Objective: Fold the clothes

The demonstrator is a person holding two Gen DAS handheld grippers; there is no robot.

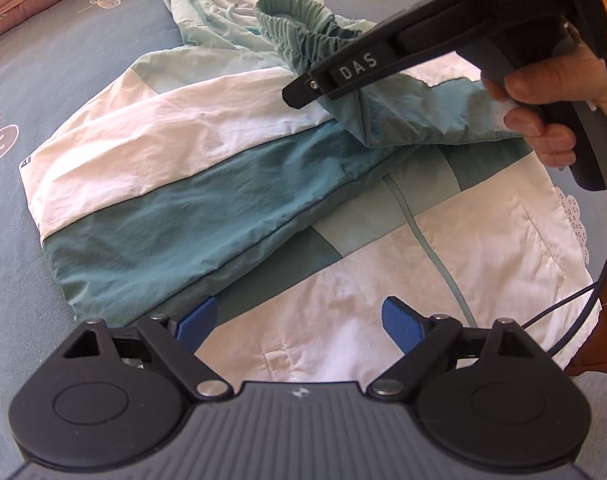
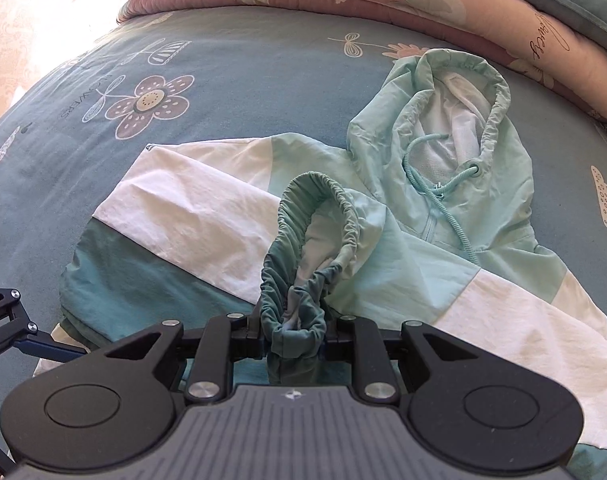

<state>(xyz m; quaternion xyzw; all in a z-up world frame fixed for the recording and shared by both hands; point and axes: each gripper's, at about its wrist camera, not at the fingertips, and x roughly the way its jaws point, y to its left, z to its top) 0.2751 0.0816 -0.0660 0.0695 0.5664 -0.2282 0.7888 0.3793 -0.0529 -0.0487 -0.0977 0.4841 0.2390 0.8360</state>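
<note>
Presently, right gripper (image 2: pixel 295 334) is clamped on the sleeve cuff (image 2: pixel 299 312), held above the jacket (image 2: pixel 191 216). Left gripper (image 1: pixel 299 326) hovers over the jacket's hem, jaws apart, empty.

Left gripper (image 1: pixel 299 322): pointed steeply down, jaws wide apart, nothing between the blue pads (image 1: pixel 399 326). Right gripper (image 2: pixel 293 330): angled down, jaws clamped on a gathered cuff (image 2: pixel 299 280), held by a hand (image 1: pixel 543 108).
</note>
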